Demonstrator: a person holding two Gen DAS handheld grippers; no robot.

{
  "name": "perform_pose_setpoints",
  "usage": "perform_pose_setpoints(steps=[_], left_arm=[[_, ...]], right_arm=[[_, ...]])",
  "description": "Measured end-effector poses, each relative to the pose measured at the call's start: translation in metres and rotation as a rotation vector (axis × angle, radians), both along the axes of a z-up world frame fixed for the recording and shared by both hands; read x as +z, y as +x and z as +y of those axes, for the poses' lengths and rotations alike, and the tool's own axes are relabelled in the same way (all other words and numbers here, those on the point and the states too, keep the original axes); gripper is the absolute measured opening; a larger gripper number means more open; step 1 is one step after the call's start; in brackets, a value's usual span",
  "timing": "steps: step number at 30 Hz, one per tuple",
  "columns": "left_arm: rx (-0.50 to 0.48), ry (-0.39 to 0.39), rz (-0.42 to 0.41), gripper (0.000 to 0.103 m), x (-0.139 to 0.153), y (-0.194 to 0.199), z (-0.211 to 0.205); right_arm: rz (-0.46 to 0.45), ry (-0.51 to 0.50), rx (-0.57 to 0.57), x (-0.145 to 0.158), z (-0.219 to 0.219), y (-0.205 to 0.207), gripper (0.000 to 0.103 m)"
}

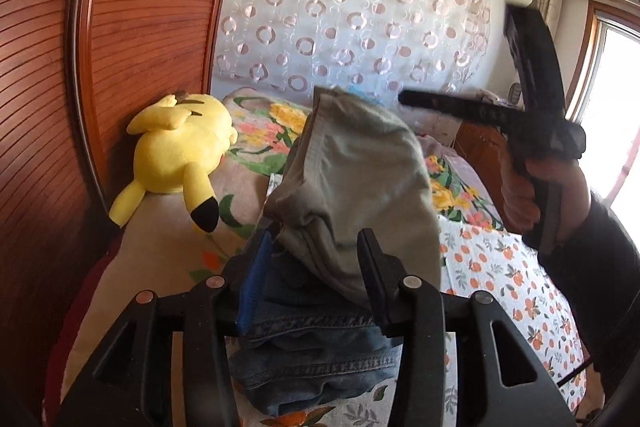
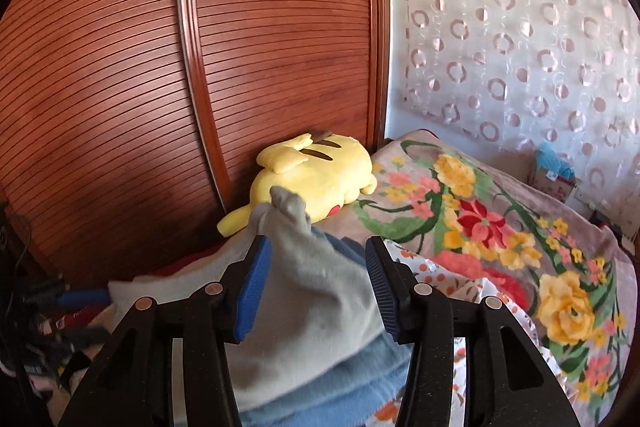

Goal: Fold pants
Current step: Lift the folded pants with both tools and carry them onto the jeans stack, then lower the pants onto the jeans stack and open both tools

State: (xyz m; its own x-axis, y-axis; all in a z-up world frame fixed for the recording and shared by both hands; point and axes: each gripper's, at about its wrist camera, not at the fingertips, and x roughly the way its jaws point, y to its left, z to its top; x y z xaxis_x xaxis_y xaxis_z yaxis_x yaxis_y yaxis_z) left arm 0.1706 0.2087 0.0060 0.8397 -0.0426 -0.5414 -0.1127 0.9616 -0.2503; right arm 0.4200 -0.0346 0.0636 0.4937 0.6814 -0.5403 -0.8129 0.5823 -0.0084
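Grey-green pants (image 1: 356, 179) with blue denim under them (image 1: 316, 343) bunch up between the fingers of my left gripper (image 1: 316, 243), which stands partly open around the cloth and holds it above the bed. In the right wrist view the grey cloth (image 2: 312, 279) and blue fabric (image 2: 332, 379) fill the gap of my right gripper (image 2: 316, 247), whose jaws stand wide apart. The right gripper also shows in the left wrist view (image 1: 404, 99), held in a hand at the right, jaws apart and empty.
A yellow plush toy (image 1: 180, 155) lies by the slatted wooden wardrobe (image 1: 120, 47); it also shows in the right wrist view (image 2: 316, 175). A floral blanket (image 2: 500, 227) and an orange-print sheet (image 1: 512, 279) cover the bed. A curtain (image 1: 352, 19) hangs behind.
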Motion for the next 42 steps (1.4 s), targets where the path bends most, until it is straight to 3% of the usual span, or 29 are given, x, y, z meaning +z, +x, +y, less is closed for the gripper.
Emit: perform_pose_setpoints(steps=[6,10,14,24,28,34,38,42], left_arm=[[-0.046,0.038,-0.044,0.046,0.011,0.009,-0.013],[-0.049,0.107,0.027,0.046,-0.001,0.029,-0.021],[-0.026,0.111,0.101,0.046,-0.018,0.042,-0.013],[-0.028,0.111,0.120,0.046,-0.019,0.036,-0.017],[-0.041,0.131,0.103,0.051,-0.012,0.032,-0.024],[-0.059,0.142,0.053,0.078,0.000,0.021,-0.040],[-0.069,0.170,0.034,0.086,0.007,0.017,-0.057],[-0.089,0.186,0.026,0.087,0.011,0.015,-0.073]], right_arm=[[0.026,-0.014,0.018,-0.016,-0.013,-0.025,0.046],[0.066,-0.023,0.001,-0.023,-0.009,-0.010,0.046],[0.099,-0.024,-0.008,-0.030,0.000,0.005,0.046],[0.117,-0.002,-0.029,-0.033,-0.005,0.002,0.046],[0.091,0.015,-0.062,-0.030,-0.019,-0.017,0.046],[0.061,0.041,-0.120,-0.024,-0.049,-0.054,0.046],[0.048,0.054,-0.170,-0.022,-0.071,-0.080,0.046],[0.042,0.068,-0.227,-0.020,-0.095,-0.106,0.046]])
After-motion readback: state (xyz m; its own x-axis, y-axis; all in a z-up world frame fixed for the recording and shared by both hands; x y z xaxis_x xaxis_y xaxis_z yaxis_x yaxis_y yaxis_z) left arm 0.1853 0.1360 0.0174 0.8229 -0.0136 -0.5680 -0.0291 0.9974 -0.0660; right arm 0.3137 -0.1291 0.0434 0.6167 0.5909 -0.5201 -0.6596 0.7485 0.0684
